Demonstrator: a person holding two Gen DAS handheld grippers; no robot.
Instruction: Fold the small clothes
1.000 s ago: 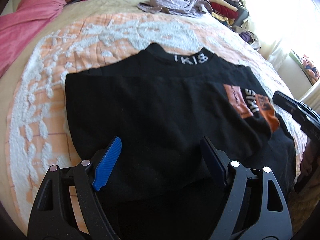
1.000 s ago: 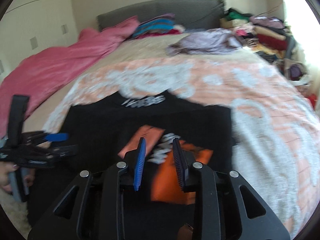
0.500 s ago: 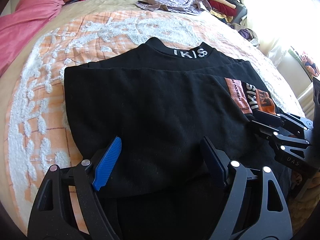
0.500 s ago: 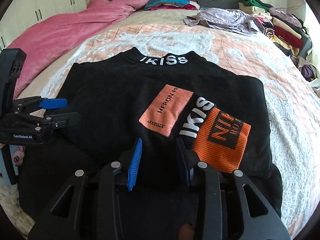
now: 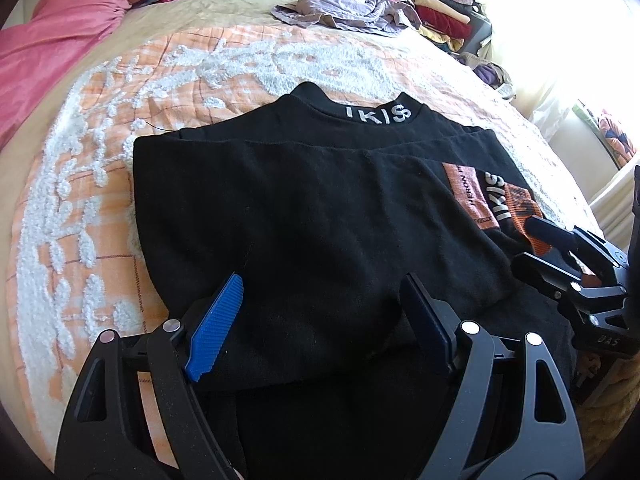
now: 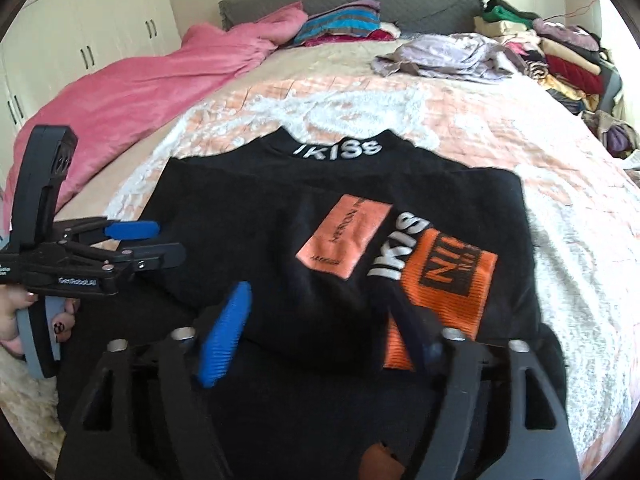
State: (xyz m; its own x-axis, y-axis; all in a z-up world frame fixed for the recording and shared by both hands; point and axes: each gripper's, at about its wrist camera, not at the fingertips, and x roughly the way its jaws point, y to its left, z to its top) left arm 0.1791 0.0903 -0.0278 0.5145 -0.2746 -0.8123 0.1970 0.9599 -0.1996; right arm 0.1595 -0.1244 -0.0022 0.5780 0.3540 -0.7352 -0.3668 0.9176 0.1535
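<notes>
A black sweater (image 5: 304,208) lies folded on the bed, its "IKISS" collar (image 5: 378,112) at the far side and orange patches (image 6: 344,240) on the sleeve folded across its right half. My left gripper (image 5: 322,284) hovers open over the sweater's near folded edge, with cloth under the blue pads but not pinched. My right gripper (image 6: 320,292) is at the near edge by the orange cuff (image 6: 444,280). Its jaws are opening, with cloth between the pads but not pressed. Each gripper shows in the other's view: the right gripper (image 5: 524,240), the left gripper (image 6: 170,240).
The orange-and-white bedspread (image 5: 224,60) runs under the sweater. A pink blanket (image 6: 132,92) lies along the left. A lilac garment (image 6: 444,56) and a stack of folded clothes (image 6: 560,52) sit far right, by the grey headboard (image 6: 360,4). A hand (image 6: 16,320) holds the left gripper.
The right gripper's jaws have spread from narrow to wide, and it has come in lower at the sweater's right near edge. The left gripper has stayed put.
</notes>
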